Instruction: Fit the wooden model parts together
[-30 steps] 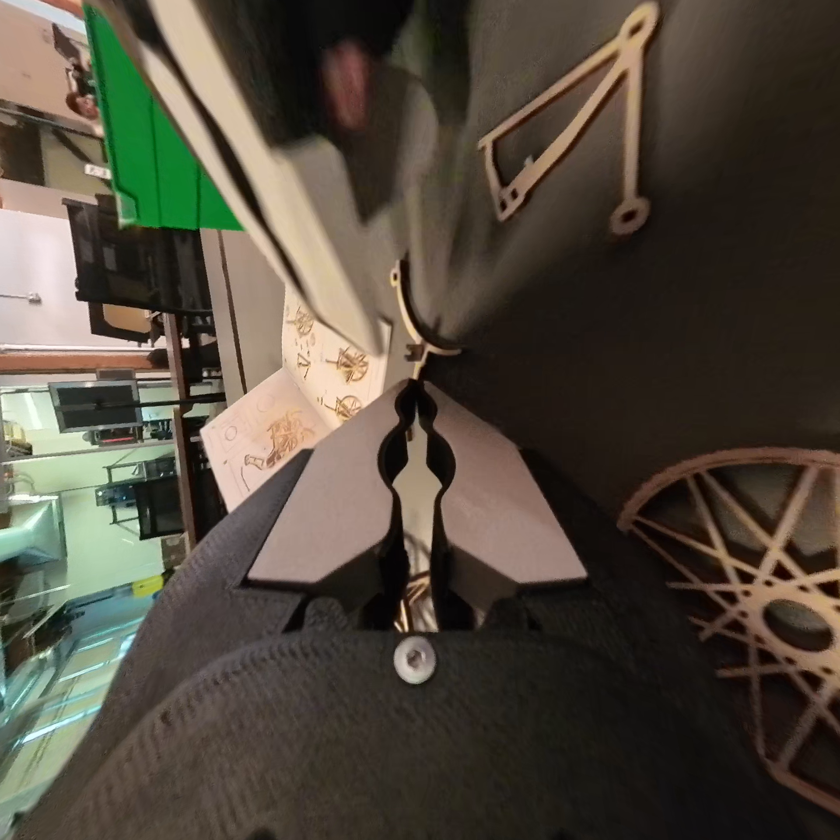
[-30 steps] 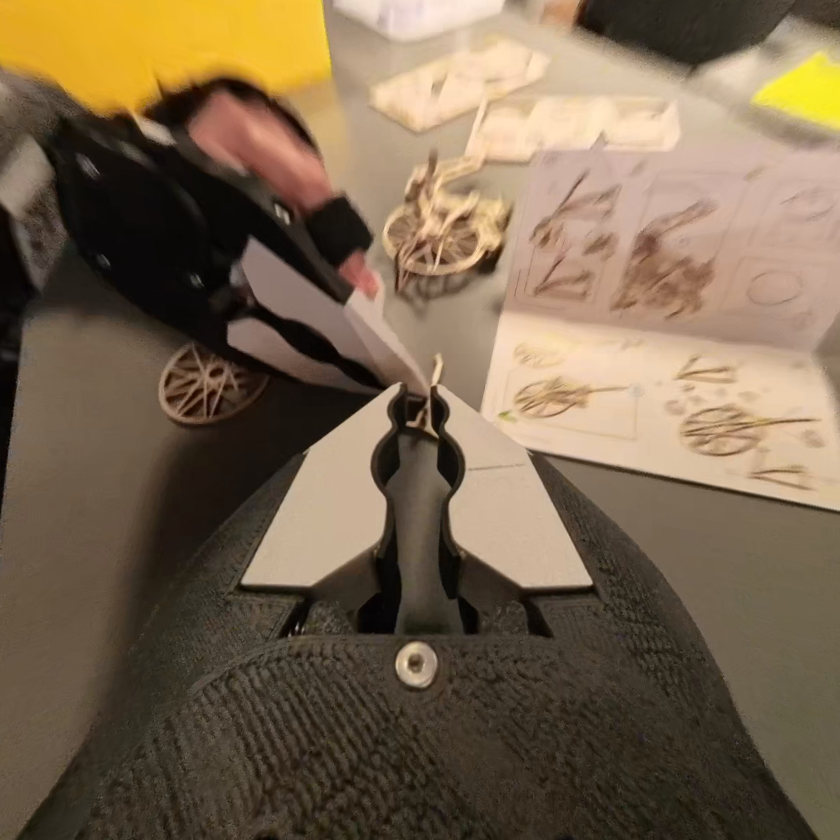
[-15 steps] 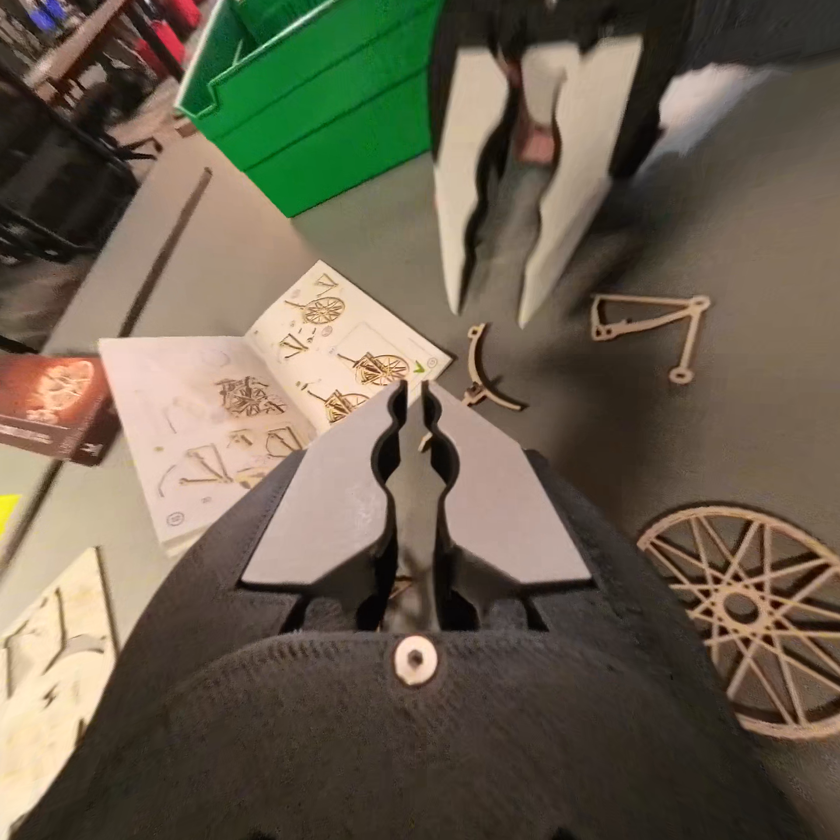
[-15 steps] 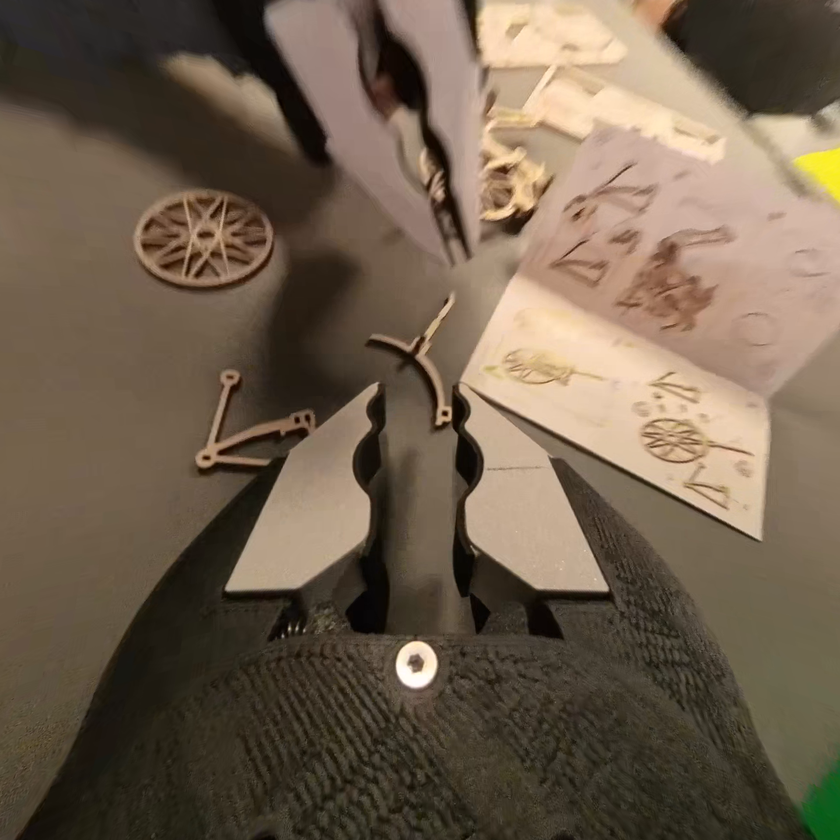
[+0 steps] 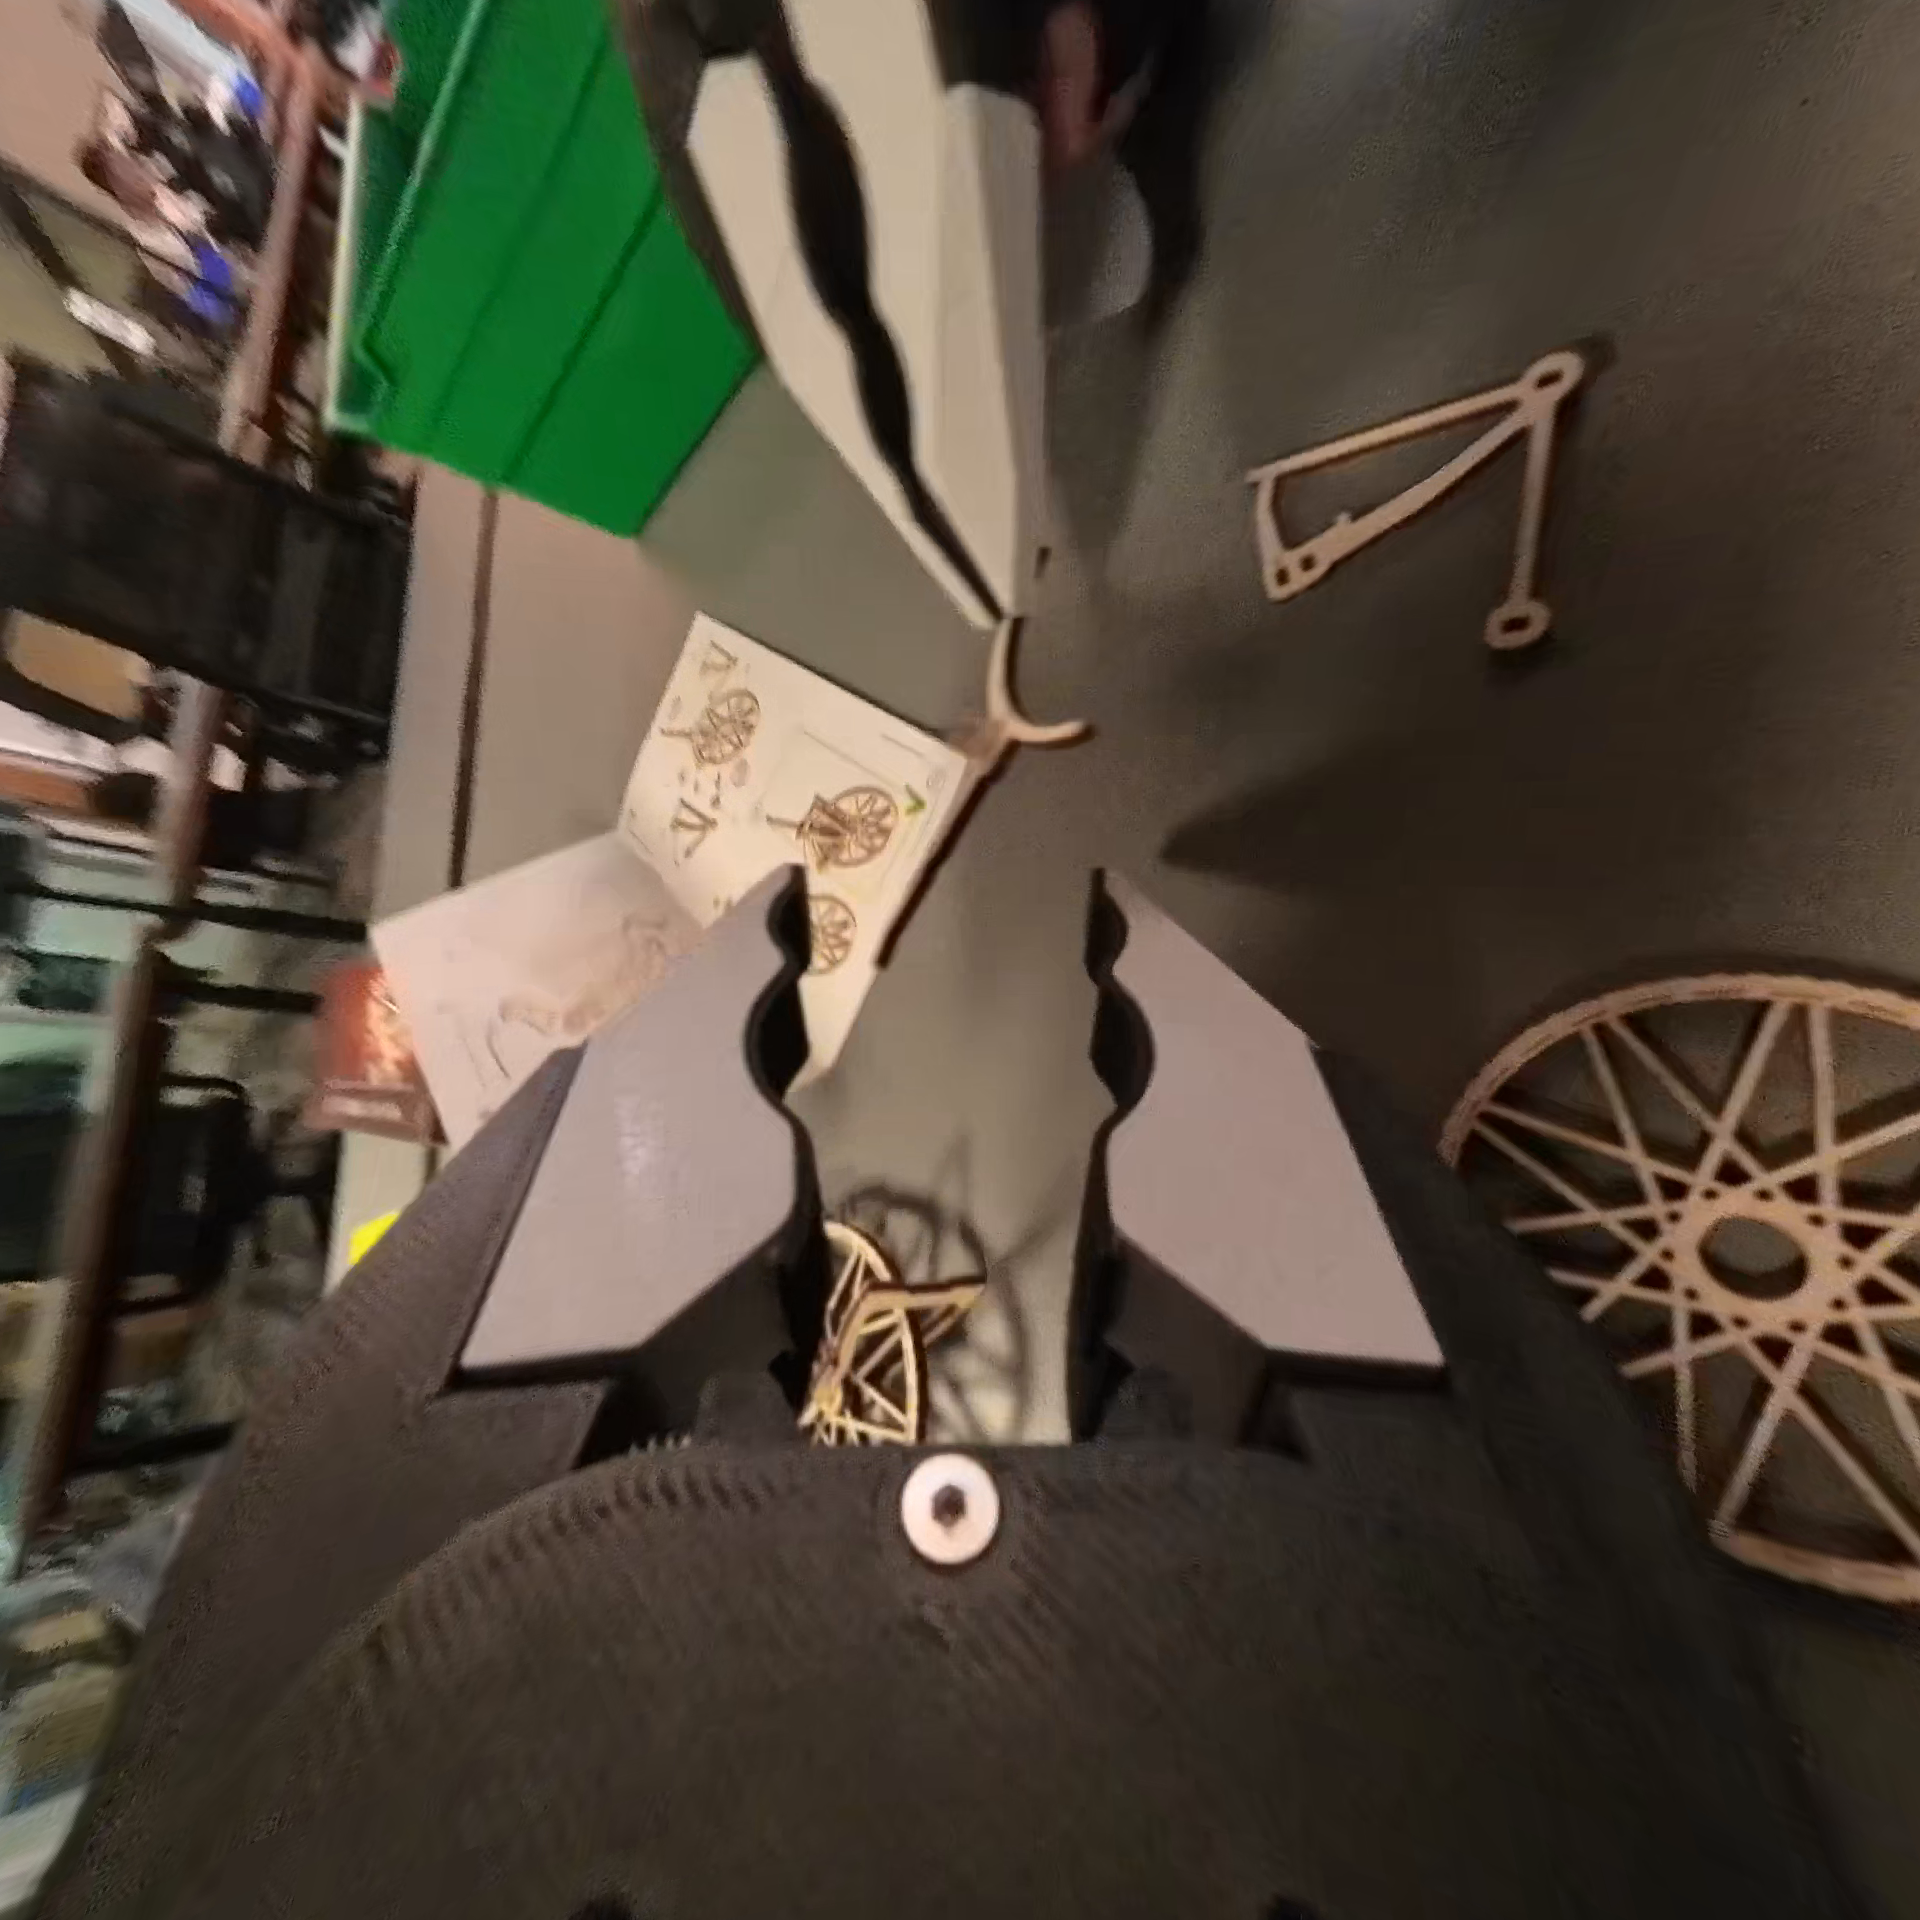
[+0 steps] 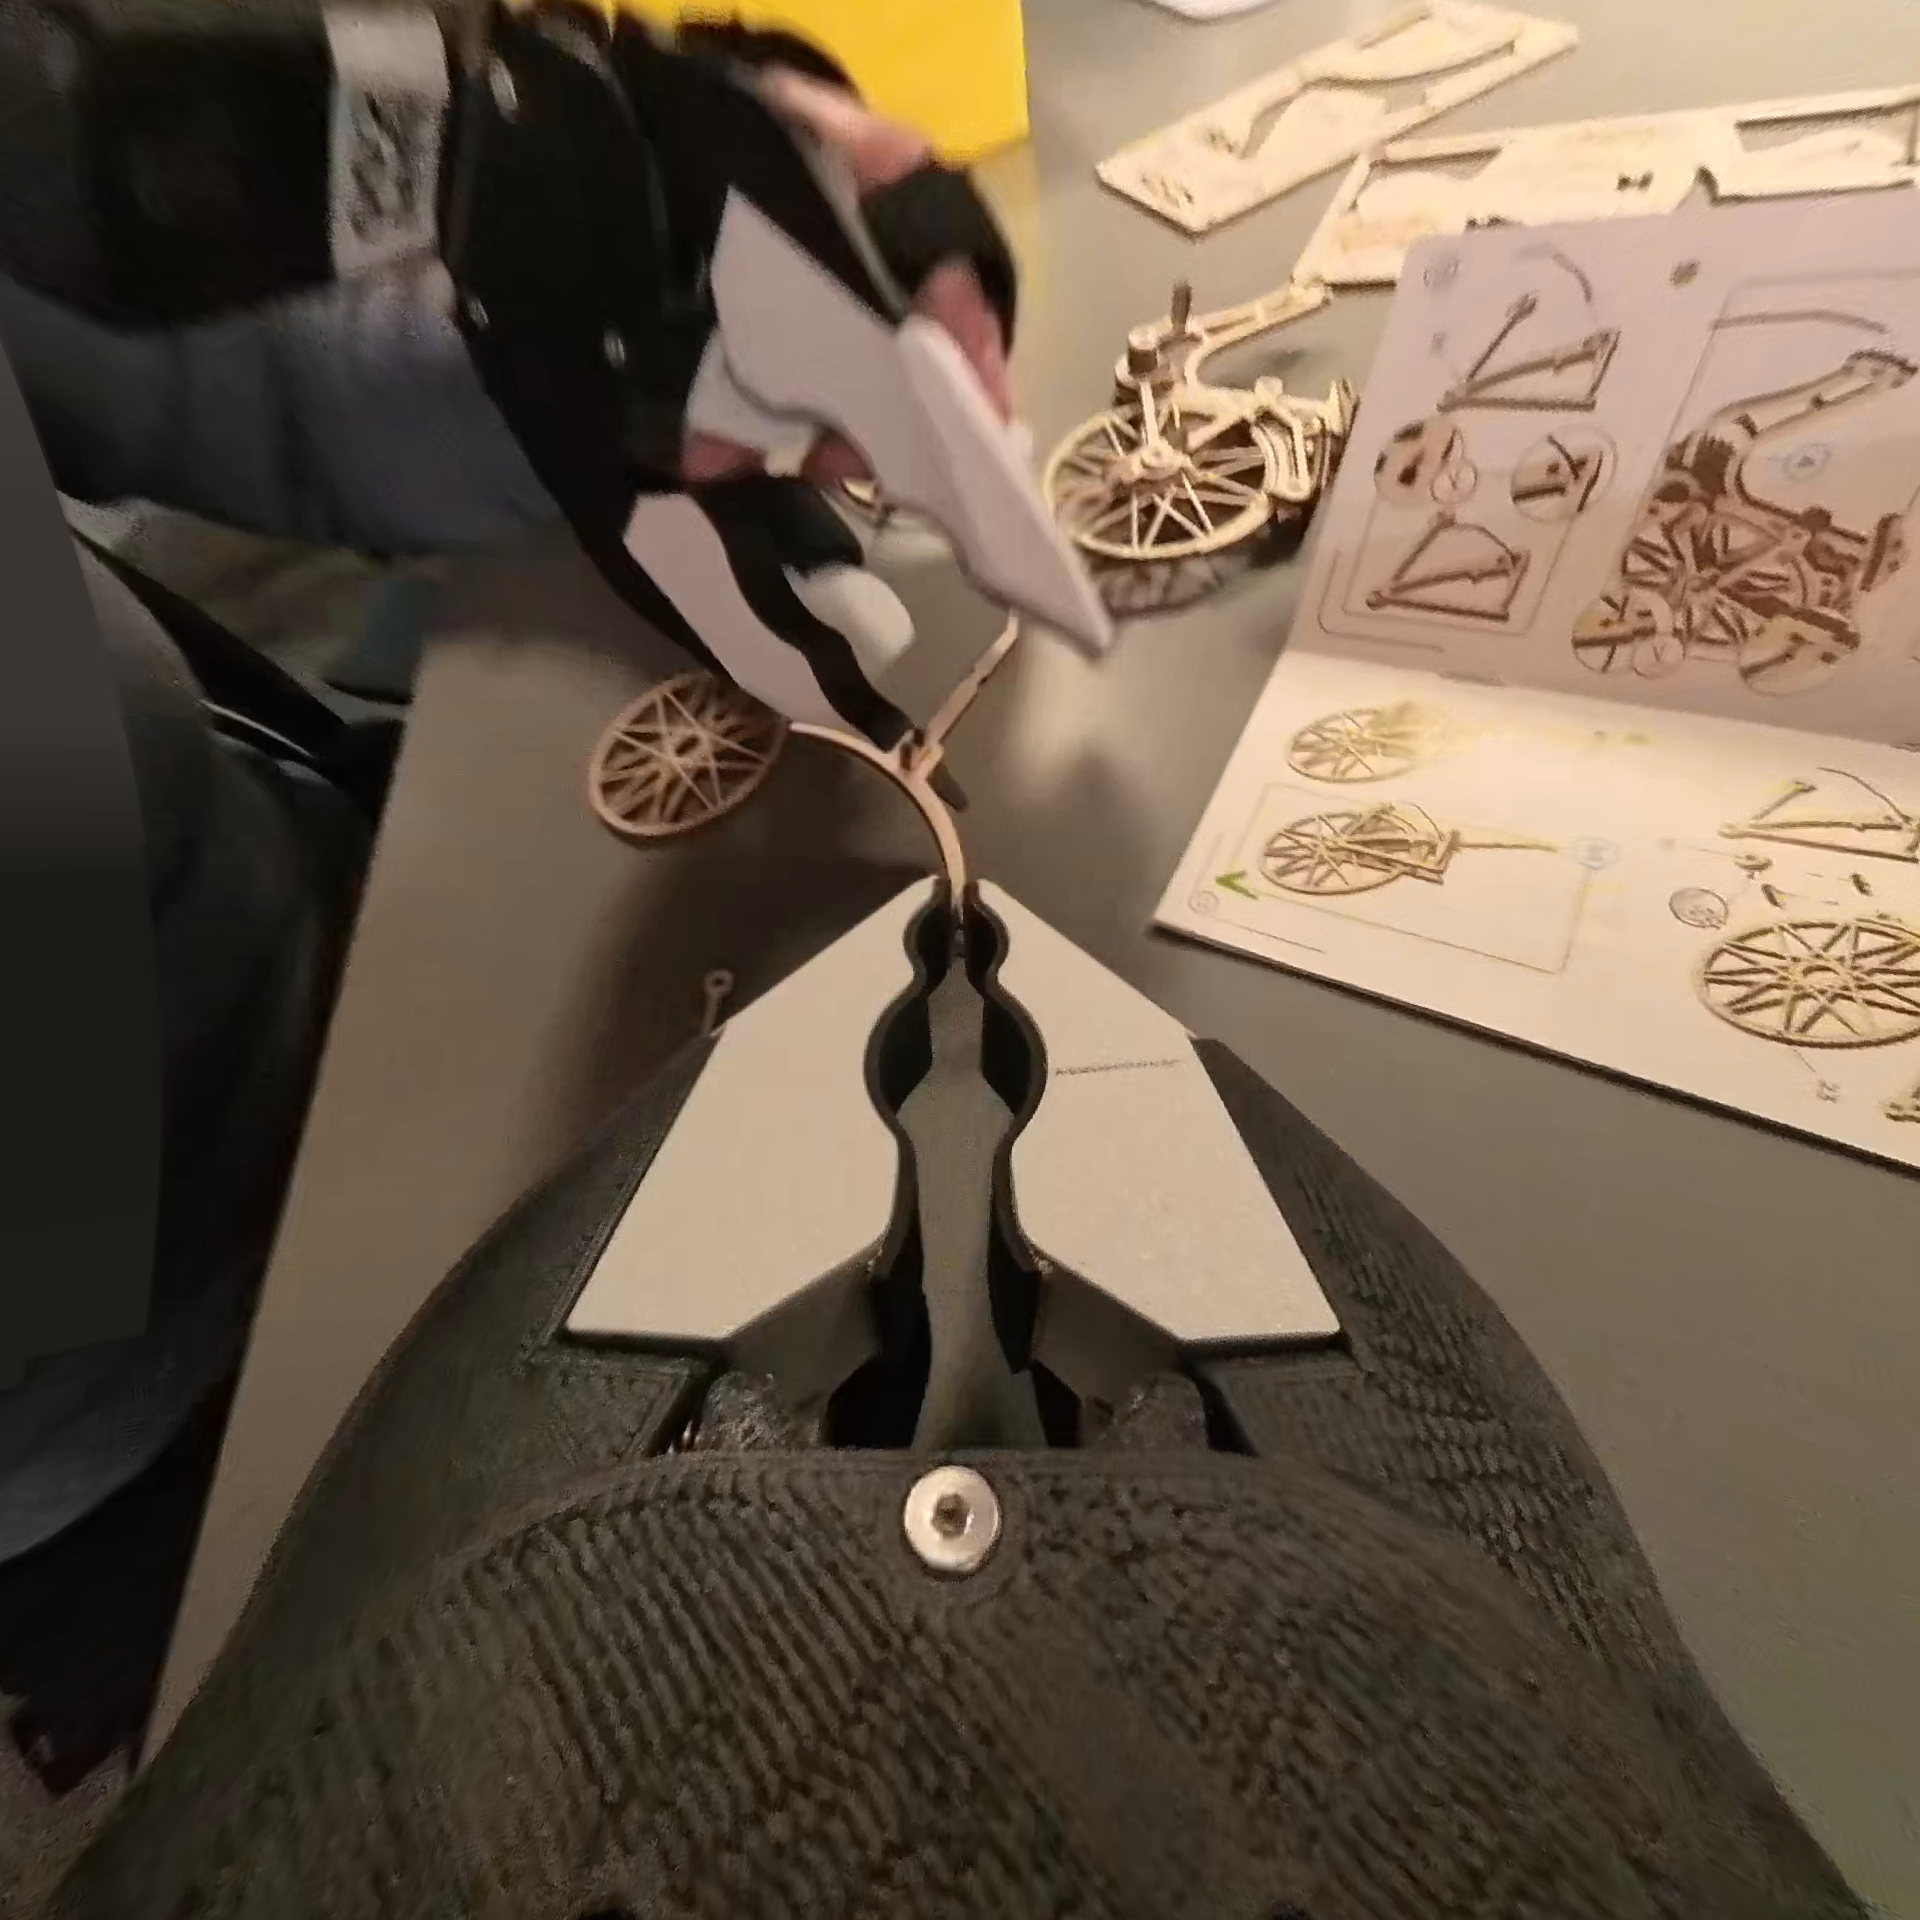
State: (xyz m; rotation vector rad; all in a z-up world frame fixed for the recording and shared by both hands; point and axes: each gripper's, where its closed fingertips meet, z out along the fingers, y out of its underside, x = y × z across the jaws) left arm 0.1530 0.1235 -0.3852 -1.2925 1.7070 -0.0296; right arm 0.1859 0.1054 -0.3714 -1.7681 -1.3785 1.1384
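Note:
My right gripper (image 6: 954,902) is shut on one end of a curved wooden part (image 6: 914,774) and holds it above the table. A thin rod sticks out from that part. My left gripper (image 5: 945,914) is open, with the rod's end between its fingertips, not gripped. In the right wrist view the left gripper (image 6: 992,681) straddles the rod. In the left wrist view the right gripper (image 5: 1018,582) pinches the curved part (image 5: 1023,722) from above. A spoked wooden wheel (image 5: 1714,1278) and a triangular frame piece (image 5: 1434,488) lie on the table.
An open instruction booklet (image 6: 1558,748) lies to the right. A partly built wooden model (image 6: 1195,468) stands behind it, with punched-out sheets (image 6: 1351,114) beyond. A green bin (image 5: 520,260) sits at the far side. The wheel also shows in the right wrist view (image 6: 686,753). Some 5 cm of space lies between my two pairs of fingers.
Half a second ago the curved part lay on the table with both grippers off it. Now my right gripper has shut on it and lifted it; my left gripper has opened wider around its rod.

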